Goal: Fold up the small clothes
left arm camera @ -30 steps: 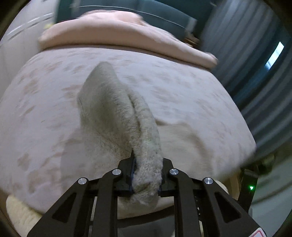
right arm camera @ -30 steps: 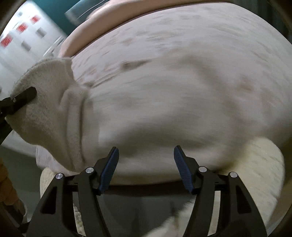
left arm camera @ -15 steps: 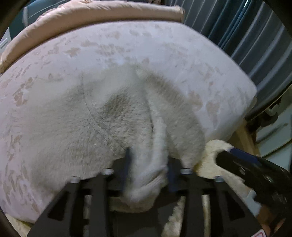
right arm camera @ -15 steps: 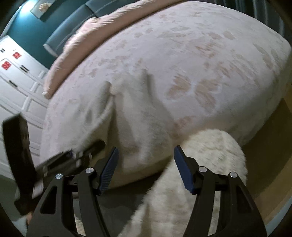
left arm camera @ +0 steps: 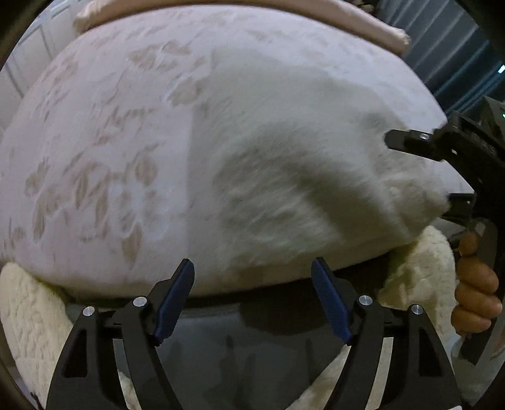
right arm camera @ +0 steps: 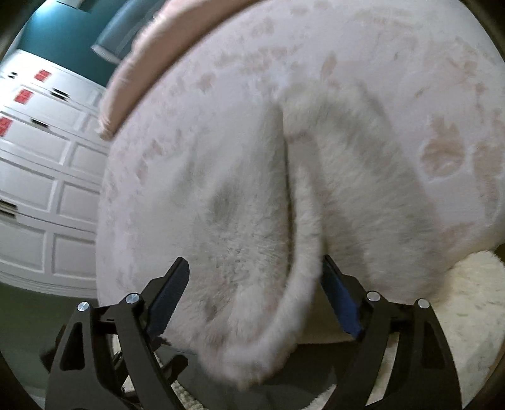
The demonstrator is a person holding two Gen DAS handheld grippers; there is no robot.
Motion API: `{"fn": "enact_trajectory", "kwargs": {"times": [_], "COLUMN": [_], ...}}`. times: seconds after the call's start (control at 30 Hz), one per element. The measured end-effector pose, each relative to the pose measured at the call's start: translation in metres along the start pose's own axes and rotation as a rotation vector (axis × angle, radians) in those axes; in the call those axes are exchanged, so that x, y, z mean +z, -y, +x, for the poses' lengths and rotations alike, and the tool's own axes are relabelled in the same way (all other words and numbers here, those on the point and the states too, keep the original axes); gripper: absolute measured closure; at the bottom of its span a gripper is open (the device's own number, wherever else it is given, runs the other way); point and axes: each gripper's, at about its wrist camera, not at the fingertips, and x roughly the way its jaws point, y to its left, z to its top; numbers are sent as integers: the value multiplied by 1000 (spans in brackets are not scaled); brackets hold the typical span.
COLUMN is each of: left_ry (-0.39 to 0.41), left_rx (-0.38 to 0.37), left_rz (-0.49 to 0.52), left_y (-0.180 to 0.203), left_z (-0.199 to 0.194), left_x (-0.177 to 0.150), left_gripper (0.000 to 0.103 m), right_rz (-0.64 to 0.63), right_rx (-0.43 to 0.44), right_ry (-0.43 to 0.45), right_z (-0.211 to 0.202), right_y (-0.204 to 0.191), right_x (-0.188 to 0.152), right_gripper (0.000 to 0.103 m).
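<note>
A fluffy white garment (left arm camera: pixel 284 157) lies spread on the pink patterned bed (left arm camera: pixel 110 142), its near edge hanging over the bed's front. My left gripper (left arm camera: pixel 252 261) hovers at that front edge, jaws opening, with nothing between them. To its right, my right gripper (left arm camera: pixel 419 170) has a corner of the garment between its fingers. In the right wrist view a raised fold of the garment (right arm camera: pixel 252 205) runs down between the jaws of the right gripper (right arm camera: pixel 254 260). Those jaws are opening, and the fold brushes the right pad without being pinched.
A cream shaggy rug (left arm camera: pixel 25 315) lies on the floor below the bed (right arm camera: pixel 378 47). A pink duvet roll (left arm camera: pixel 347 19) lies along the far side. White wardrobe doors (right arm camera: pixel 38 157) stand to the left, dark curtains (left arm camera: pixel 457 63) to the right. A person's hand (left arm camera: pixel 476 293) grips the right handle.
My left gripper let go of the garment, opened wide and dropped toward the bed's front edge. The garment fell flat. My right gripper moved onto the garment's edge and opened wider.
</note>
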Motion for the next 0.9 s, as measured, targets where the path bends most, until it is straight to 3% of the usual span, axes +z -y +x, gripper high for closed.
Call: {"fn": "enact_trajectory", "kwargs": {"times": [0.03, 0.07, 0.1, 0.13, 0.17, 0.23, 0.27, 0.33, 0.37, 0.4, 0.43, 0.47, 0.57, 0.7, 0.9], "left_ry": [-1, 1, 7, 14, 31, 68, 96, 141, 161, 169, 169, 156, 120, 151, 169], "left_rx": [4, 3, 5, 8, 3, -11, -18, -27, -31, -30, -26, -28, -36, -46, -55], "left_rz": [-3, -3, -2, -2, -2, -4, -5, -6, -6, -8, -11, -12, -24, -24, -19], "left_y": [-1, -1, 0, 0, 1, 0, 0, -1, -2, -2, -3, -3, 0, 5, 19], "left_z": [1, 1, 0, -2, -7, -14, -21, -29, -33, -34, -33, -29, -19, -29, -26], "left_x": [1, 2, 3, 3, 0, 1, 1, 1, 2, 3, 4, 6, 8, 16, 45], "left_gripper": [29, 29, 29, 29, 29, 29, 29, 28, 27, 24, 24, 24, 24, 24, 24], "right_rz": [9, 7, -20, -64, -138, -175, -183, -199, -205, -205, -194, -170, 9, 83, -18], "right_rx": [-11, -44, -57, -67, -54, 81, 261, 431, 453, 447, 384, 229, -40, 75, -19], "right_ry": [-26, -40, -36, -24, 23, 110, 184, 307, 344, 363, 362, 318, 74, 125, 146], "right_z": [8, 14, 14, 11, -6, -41, -75, -117, -126, -129, -123, -99, -20, -29, -42], "right_y": [0, -4, -10, -19, -35, -48, -51, -46, -40, -30, -17, 6, 75, 90, 68], "right_x": [0, 1, 2, 3, 6, 10, 13, 12, 11, 11, 12, 16, 19, 10, 3], "right_gripper": [26, 42, 52, 78, 86, 87, 88, 88, 88, 88, 88, 88, 88, 86, 86]}}
